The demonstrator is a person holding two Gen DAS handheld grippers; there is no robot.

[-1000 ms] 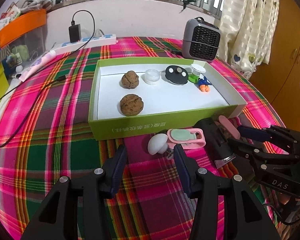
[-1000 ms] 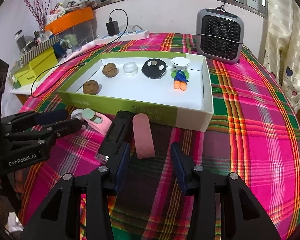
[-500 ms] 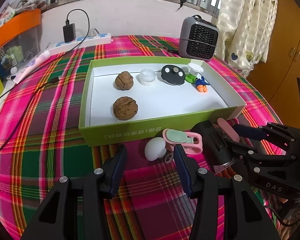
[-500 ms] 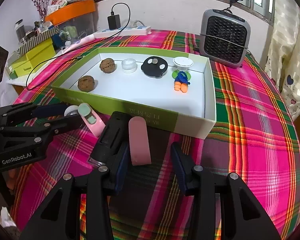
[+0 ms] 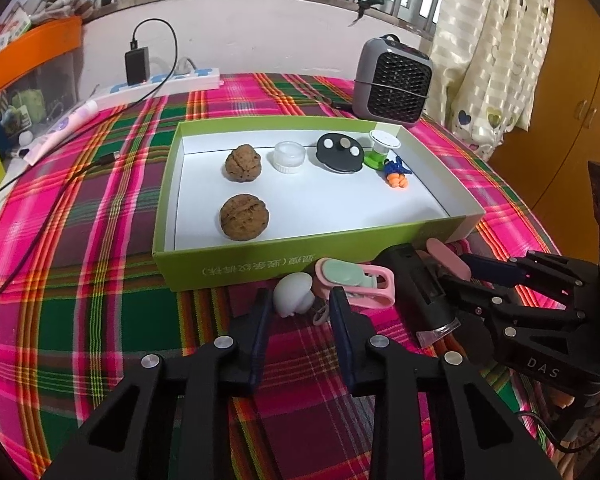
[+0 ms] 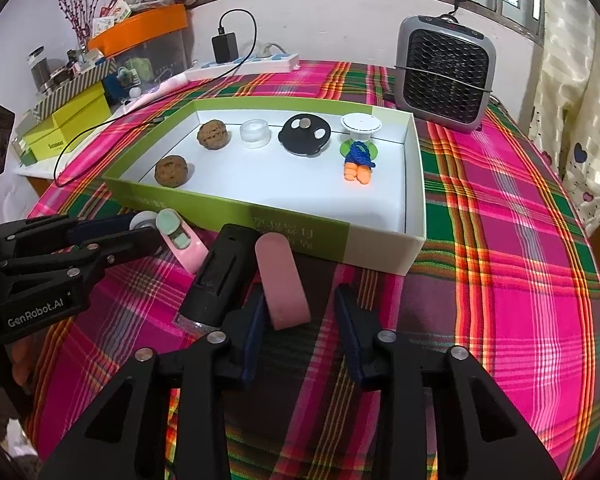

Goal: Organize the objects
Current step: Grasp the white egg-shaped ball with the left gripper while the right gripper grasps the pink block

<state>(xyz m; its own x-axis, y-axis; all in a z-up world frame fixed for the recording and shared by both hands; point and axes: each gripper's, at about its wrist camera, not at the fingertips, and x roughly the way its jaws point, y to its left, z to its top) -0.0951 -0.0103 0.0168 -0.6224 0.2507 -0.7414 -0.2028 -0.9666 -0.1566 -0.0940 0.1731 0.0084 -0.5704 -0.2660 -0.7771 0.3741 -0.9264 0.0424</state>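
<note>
Your left tool [image 5: 299,307] is closing around the white mushroom-shaped toy [image 5: 293,298], your right tool [image 6: 300,309] around the pink oblong eraser [image 6: 281,282]; neither is pinched yet, both bound for the green-walled cardboard tray [image 5: 260,267]

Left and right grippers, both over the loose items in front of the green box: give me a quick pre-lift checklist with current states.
1. White mushroom-shaped piece sits between the left gripper fingers: ok; fingers closing, not yet pressing.
2. Pink flat case sits between the right gripper fingers: ok, off-centre, against the left finger; fingers closing.
3. Pink clip with mint pad clear of the left gripper's closing path: not ok, its right finger overlaps it.
4. Black handheld device clear of the right grasp: cannot tell, it lies right beside the left finger.
5. Free floor in the green box for drop-off: ok, front right area is bare.
</note>
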